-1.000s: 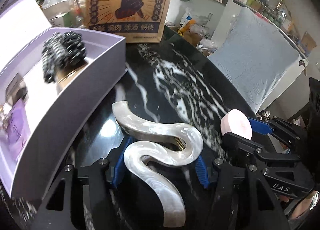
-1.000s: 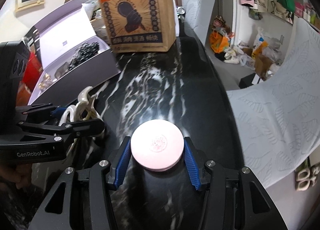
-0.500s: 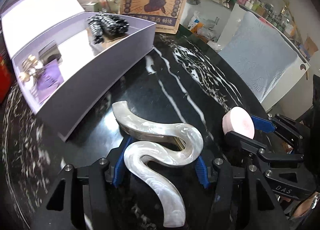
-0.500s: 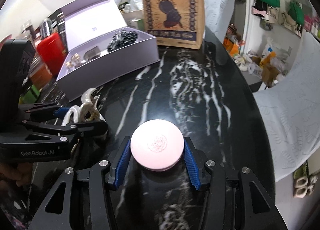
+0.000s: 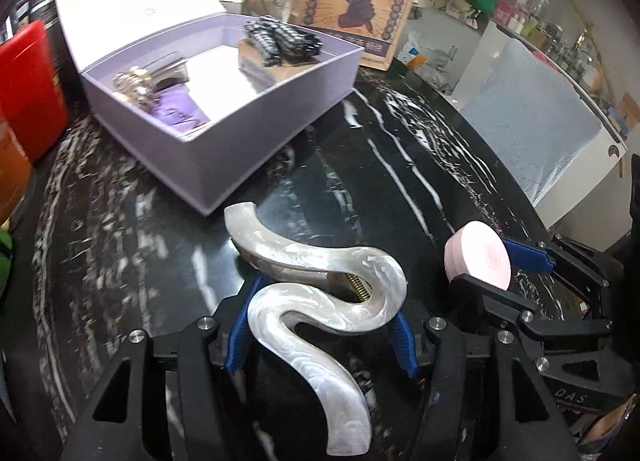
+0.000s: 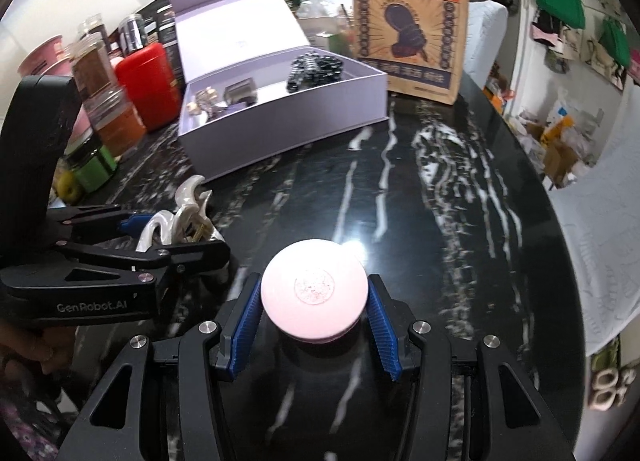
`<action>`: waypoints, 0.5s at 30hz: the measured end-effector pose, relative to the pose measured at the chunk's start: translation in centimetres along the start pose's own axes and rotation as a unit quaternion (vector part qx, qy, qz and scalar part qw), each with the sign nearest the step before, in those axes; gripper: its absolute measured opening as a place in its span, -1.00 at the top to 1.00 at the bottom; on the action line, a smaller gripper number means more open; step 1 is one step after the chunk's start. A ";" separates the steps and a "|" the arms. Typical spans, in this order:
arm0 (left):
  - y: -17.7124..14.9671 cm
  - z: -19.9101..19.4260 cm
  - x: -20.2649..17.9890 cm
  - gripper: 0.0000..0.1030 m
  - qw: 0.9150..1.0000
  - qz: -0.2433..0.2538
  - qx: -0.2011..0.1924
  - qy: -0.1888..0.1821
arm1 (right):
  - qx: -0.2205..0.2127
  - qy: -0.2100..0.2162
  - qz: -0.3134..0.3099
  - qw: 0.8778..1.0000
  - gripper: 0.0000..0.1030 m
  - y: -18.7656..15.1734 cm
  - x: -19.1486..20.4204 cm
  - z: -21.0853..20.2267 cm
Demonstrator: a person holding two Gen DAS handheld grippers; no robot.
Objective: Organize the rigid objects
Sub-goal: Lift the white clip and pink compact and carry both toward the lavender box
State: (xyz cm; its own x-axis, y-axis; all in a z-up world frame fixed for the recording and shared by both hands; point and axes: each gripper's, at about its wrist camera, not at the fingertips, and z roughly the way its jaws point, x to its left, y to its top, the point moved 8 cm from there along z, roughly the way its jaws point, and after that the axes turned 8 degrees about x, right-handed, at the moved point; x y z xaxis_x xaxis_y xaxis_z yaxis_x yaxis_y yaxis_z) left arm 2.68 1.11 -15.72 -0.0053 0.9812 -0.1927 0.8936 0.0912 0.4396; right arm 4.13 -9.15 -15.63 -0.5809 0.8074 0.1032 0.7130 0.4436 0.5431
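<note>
Pearl-white and wavy, the hair clip [image 5: 320, 297] sits clamped between the blue pads of the left hand-held gripper [image 5: 320, 325], its S-shaped body sticking out ahead of the fingers and trailing back between them, with a small brass spring showing at the hinge. Beside it, to its right, the right hand-held gripper [image 6: 314, 309] is closed on a round pink compact [image 6: 314, 293], the blue pads pressing its two sides so the flat lid faces up. Both are held over a black table [image 6: 420, 201] veined with white, though whether either thing touches the surface is hard to tell. Ahead and to the left stands an open lilac box [image 6: 280, 129] with its lid propped back; inside lie a black beaded hair clip [image 5: 280, 39] at the far end and what looks like a purple bottle [image 5: 176, 113] with gold ornaments at the near end. A brown paper bag [image 6: 408, 21] stands behind the box.
</note>
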 end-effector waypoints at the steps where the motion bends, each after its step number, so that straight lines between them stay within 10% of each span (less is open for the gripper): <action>1: -0.1 -0.3 0.3 -0.11 1.000 -0.001 -0.001 0.002 | 0.000 0.002 -0.002 1.000 0.02 0.0 0.3 0.0; 15: 1.2 -4.8 3.0 -0.11 0.999 -0.021 -0.047 0.015 | -0.015 0.030 -0.030 0.999 0.02 2.2 4.6 -2.0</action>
State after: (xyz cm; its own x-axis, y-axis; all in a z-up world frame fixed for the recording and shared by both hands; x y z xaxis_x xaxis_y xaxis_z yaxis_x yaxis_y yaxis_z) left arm 1.55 4.97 -11.54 -0.0567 0.9808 -0.1868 0.8460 0.1466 0.5126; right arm 2.24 -5.19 -12.31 -0.6455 0.7544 0.1191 0.6646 0.4780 0.5743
